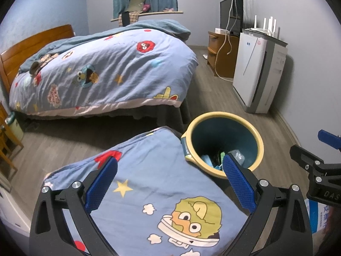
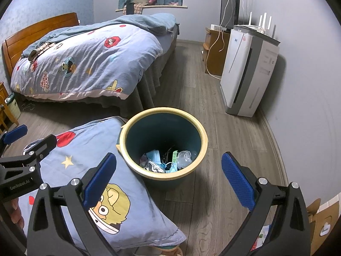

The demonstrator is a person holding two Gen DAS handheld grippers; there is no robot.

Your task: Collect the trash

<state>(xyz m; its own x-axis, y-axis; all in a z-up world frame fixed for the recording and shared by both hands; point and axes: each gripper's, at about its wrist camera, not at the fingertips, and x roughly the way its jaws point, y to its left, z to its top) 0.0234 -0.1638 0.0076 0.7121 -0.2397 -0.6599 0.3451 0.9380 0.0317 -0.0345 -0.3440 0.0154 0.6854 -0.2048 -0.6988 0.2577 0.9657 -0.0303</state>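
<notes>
A dark teal trash bin with a yellow rim (image 2: pixel 204 136) stands on the wood floor; it also shows in the left wrist view (image 1: pixel 259 140). Inside lie crumpled trash pieces (image 2: pixel 168 160): blue face masks, clear plastic and a green wrapper. My right gripper (image 2: pixel 168 179) is open and empty, held above the bin's near edge. My left gripper (image 1: pixel 170 183) is open and empty above a blue cartoon-print pillow (image 1: pixel 162 192), left of the bin. The pillow (image 2: pixel 85 149) touches the bin's left side.
A bed with a blue cartoon duvet (image 2: pixel 85 59) fills the back left. A white air purifier (image 2: pixel 245 74) and a wooden TV cabinet (image 2: pixel 215 53) stand along the right wall. A cardboard box (image 2: pixel 321 224) sits at the lower right. A small bin (image 2: pixel 12 104) stands at far left.
</notes>
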